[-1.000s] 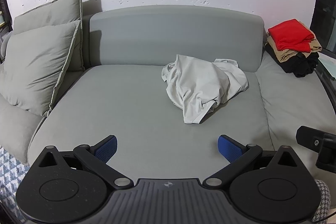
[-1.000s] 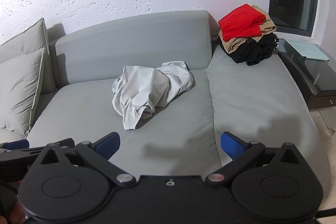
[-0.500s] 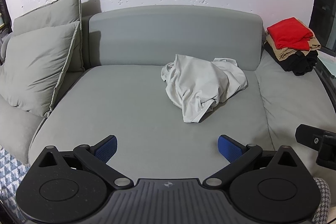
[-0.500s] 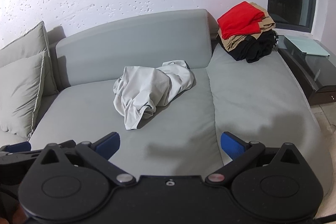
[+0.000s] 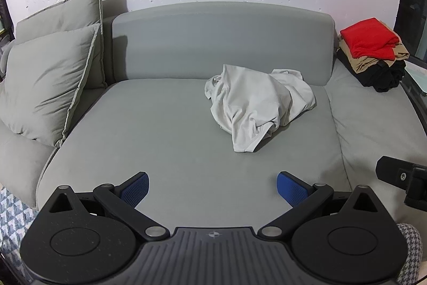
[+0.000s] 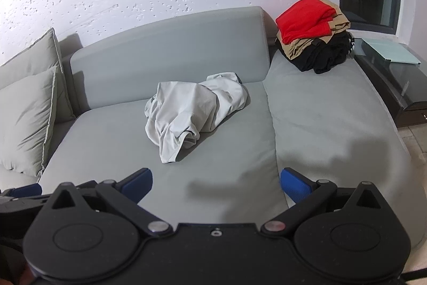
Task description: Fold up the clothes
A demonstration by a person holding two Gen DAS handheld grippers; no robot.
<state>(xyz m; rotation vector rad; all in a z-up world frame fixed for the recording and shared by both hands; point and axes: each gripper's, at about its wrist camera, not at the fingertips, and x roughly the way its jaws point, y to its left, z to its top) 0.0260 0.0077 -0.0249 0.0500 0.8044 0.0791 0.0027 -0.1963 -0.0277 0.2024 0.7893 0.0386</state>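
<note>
A crumpled light grey garment (image 5: 256,103) lies in a heap on the grey sofa seat (image 5: 160,140), near the backrest; it also shows in the right wrist view (image 6: 192,111). My left gripper (image 5: 212,187) is open and empty, held above the seat's front edge, well short of the garment. My right gripper (image 6: 216,184) is open and empty, also at the front edge, to the right of the left one. Part of the right gripper (image 5: 400,178) shows in the left wrist view.
A stack of folded clothes, red on top (image 5: 371,44), sits at the sofa's back right corner (image 6: 312,31). Two grey cushions (image 5: 50,82) lean at the left. A dark glass side table (image 6: 395,76) stands right of the sofa.
Both grippers have drifted slightly; the view barely shifts. The garment has not moved and both grippers stay open.
</note>
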